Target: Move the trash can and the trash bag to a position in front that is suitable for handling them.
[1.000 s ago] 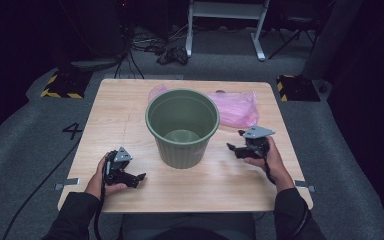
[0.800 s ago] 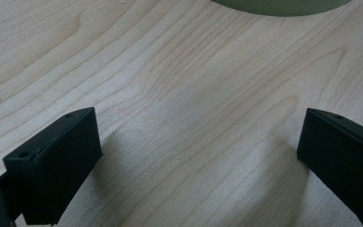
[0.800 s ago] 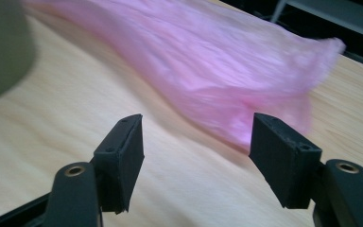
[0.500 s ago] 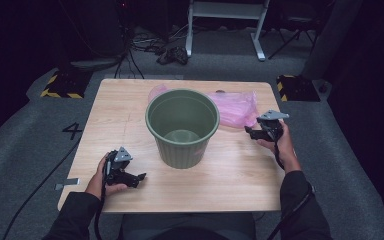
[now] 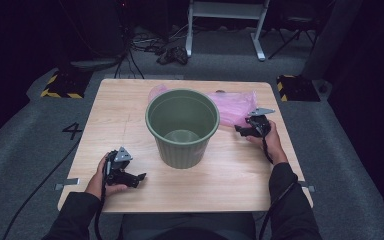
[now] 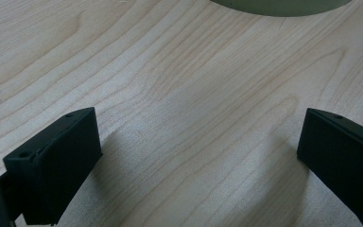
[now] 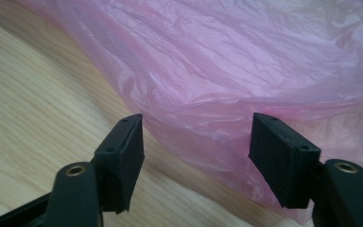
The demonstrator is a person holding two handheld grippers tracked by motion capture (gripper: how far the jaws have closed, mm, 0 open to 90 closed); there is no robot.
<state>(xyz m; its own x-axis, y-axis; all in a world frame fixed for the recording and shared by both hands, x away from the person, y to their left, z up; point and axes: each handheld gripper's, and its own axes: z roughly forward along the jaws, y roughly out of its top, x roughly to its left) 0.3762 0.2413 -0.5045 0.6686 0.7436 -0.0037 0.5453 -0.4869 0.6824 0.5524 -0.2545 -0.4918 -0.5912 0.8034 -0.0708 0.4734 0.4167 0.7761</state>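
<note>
A: Two grippers, and just one has moved. The right gripper (image 5: 244, 131) has travelled from the open desk (image 5: 130, 107) beside the bin (image 5: 182, 127) up to the near edge of the pink bag (image 5: 232, 107), while the left gripper (image 5: 132, 177) has stayed parked at the front left.

B: And the fingers on the right?

A: They have just been closing in, yet a clear gap is left. In the right gripper view the bag's (image 7: 246, 71) folded hem runs across that gap, with the fingers (image 7: 123, 156) on either side of it and not pressing on the film.

B: So no grip yet?

A: Not yet, as I read it. The move suggests the bag is being picked up, probably to line the bin (it stands empty, just left of the bag). The hem lies between the fingers and a little ahead of their tips, low on the desk, so they likely need to go slightly further in before closing.

B: The left one?

A: Its fingers (image 6: 56, 161) stand wide apart over bare wood, nothing between them, with the bin's base (image 6: 279, 5) ahead at the top of that view.
</note>
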